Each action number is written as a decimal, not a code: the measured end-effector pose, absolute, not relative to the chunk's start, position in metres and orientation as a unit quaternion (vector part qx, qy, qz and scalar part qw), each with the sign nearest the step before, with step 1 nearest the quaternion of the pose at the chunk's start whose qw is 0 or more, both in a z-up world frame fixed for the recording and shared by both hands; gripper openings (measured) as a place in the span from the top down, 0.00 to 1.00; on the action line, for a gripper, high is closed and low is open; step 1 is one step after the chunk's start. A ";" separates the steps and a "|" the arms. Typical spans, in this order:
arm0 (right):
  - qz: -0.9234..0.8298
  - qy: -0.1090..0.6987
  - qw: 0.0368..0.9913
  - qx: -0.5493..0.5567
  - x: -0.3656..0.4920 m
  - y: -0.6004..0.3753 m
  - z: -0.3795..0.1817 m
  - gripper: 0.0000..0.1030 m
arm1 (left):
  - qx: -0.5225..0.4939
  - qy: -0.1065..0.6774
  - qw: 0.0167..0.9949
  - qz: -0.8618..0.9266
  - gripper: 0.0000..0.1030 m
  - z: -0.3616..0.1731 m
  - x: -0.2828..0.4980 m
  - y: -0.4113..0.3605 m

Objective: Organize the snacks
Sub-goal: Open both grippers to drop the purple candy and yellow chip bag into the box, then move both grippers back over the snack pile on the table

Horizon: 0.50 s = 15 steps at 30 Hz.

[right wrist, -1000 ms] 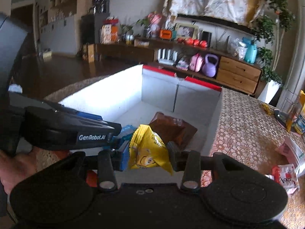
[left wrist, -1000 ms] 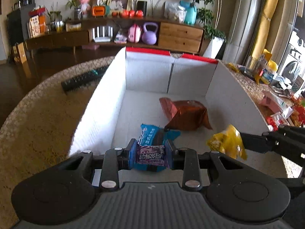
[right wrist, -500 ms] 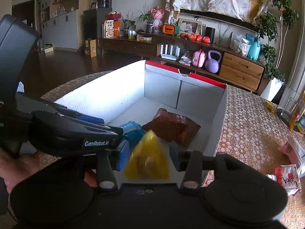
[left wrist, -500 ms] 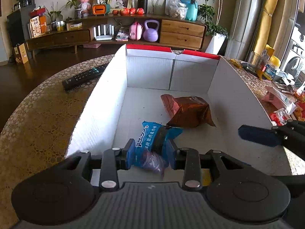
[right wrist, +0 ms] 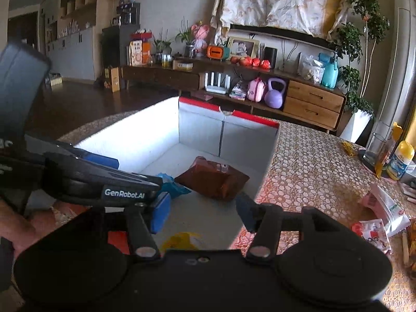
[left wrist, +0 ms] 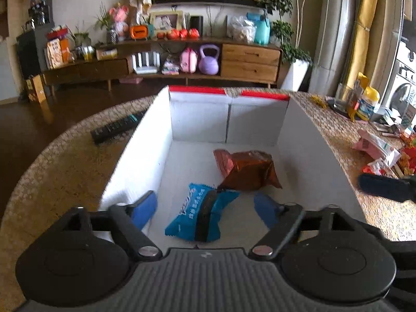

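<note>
Living room, a patterned worktop (left wrist: pixel 65 171) under me, and the box (left wrist: pixel 145 140) sits open so snacks can drop straight in. A brown pack (left wrist: pixel 247 169) and a blue pack (left wrist: pixel 200 215) lie on its floor, touching; a yellow pack (right wrist: pixel 182 240) lies below my right claw (right wrist: pixel 202 210). My left claw (left wrist: pixel 205 209) is opening wide above the blue pack, holding nothing. The right is opening too, also empty.

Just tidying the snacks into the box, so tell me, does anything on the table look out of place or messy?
Nothing is spilled or damaged. The brown packet and blue packet lie loose in the white box. A few snack wrappers are scattered on the table right of the box, and a remote control lies left of it.
</note>
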State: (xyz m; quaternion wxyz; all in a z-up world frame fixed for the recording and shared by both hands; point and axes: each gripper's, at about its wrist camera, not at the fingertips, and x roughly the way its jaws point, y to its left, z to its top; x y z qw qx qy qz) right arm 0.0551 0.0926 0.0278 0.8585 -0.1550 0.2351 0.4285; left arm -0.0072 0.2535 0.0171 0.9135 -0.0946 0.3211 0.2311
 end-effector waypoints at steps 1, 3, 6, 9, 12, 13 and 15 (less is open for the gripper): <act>0.425 0.230 0.862 -0.152 0.054 0.089 0.030 0.44 | -0.093 0.317 0.915 0.230 0.17 0.019 -0.008 0.252; 0.422 0.223 0.868 -0.139 0.053 0.080 0.034 0.37 | -0.091 0.314 0.917 0.228 0.17 0.024 -0.009 0.247; 0.419 0.216 0.874 -0.120 0.053 0.064 0.040 0.33 | -0.083 0.309 0.919 0.228 0.17 0.029 -0.009 0.239; 0.411 0.209 0.881 -0.105 0.055 0.049 0.044 0.29 | -0.080 0.302 0.923 0.225 0.17 0.034 -0.009 0.229; 0.399 0.206 0.889 -0.089 0.058 0.031 0.045 0.27 | -0.075 0.290 0.929 0.218 0.17 0.038 -0.007 0.216; 0.393 0.206 0.892 -0.084 0.059 0.026 0.045 0.26 | -0.074 0.286 0.931 0.216 0.17 0.039 -0.006 0.212; 0.381 0.205 0.898 -0.074 0.063 0.012 0.043 0.24 | -0.073 0.277 0.935 0.210 0.17 0.042 -0.004 0.203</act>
